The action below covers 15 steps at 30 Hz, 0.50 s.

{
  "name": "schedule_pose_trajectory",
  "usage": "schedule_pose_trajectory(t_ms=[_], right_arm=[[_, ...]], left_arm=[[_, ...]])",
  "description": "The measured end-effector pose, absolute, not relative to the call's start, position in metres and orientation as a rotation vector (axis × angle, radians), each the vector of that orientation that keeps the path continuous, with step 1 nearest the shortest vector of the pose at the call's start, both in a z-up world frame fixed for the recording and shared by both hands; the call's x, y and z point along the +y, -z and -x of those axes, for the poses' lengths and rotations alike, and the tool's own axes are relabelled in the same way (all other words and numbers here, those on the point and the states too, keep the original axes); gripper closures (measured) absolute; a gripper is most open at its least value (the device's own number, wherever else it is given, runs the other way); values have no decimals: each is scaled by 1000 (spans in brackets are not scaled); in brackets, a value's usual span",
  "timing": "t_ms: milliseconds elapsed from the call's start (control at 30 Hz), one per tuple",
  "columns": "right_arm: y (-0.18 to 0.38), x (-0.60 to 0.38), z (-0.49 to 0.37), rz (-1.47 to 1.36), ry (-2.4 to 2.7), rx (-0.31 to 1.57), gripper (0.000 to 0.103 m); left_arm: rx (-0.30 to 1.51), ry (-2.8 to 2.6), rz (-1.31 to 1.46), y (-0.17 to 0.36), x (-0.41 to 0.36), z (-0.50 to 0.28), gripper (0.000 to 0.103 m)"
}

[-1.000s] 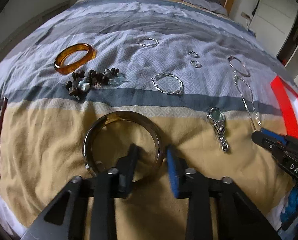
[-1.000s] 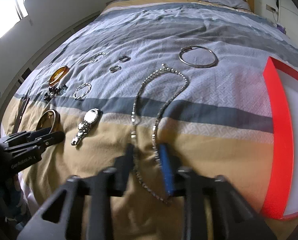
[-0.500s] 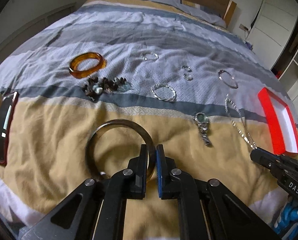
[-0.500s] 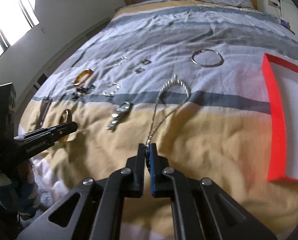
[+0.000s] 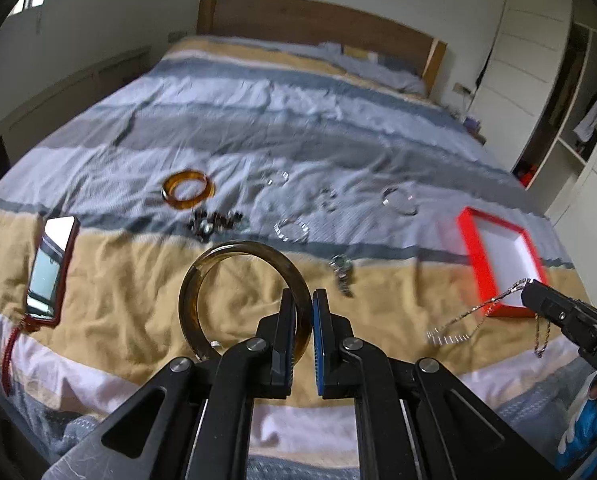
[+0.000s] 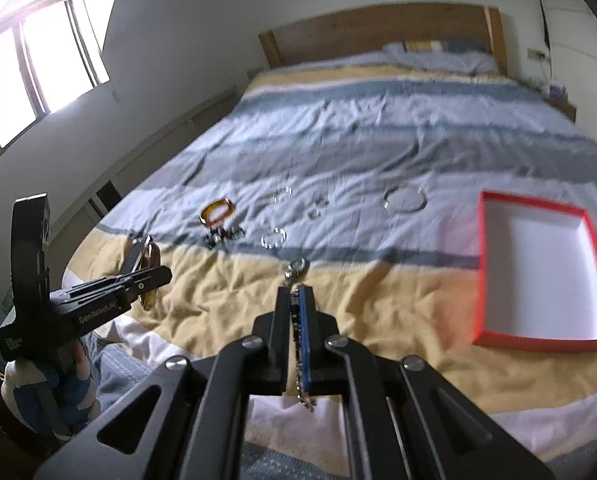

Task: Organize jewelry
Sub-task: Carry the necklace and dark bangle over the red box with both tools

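My left gripper is shut on the rim of a dark olive-brown bangle, which it holds up above the yellow band of the bedspread. In the right wrist view the same gripper shows at the left with the bangle edge-on. The right gripper is shut on a silver chain necklace that runs down between its pads. In the left wrist view the chain dangles from that gripper in front of the red box. The box has a white, bare inside.
Still on the bedspread lie an amber bangle, a dark bead bracelet, a twisted silver bracelet, a watch, a thin silver hoop and small rings. A phone in a red case lies left.
Both grippers went from open around their pieces to shut on them. They then rose and drew back, lifting the bangle and the necklace off the bedspread.
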State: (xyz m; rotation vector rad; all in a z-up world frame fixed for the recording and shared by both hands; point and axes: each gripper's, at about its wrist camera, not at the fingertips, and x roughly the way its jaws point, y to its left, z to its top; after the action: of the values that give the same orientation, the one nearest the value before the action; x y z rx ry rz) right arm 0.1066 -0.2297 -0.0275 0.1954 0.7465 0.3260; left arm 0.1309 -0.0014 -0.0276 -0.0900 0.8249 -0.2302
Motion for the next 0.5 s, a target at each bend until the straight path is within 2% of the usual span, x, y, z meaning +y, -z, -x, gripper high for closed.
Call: schedule_pose_trajectory(t_ms=[500], right_arm=[[-47,-292,-54,-225,-257,545,99]], left_arm=[[721,362,41,-47,-70,-86,95]])
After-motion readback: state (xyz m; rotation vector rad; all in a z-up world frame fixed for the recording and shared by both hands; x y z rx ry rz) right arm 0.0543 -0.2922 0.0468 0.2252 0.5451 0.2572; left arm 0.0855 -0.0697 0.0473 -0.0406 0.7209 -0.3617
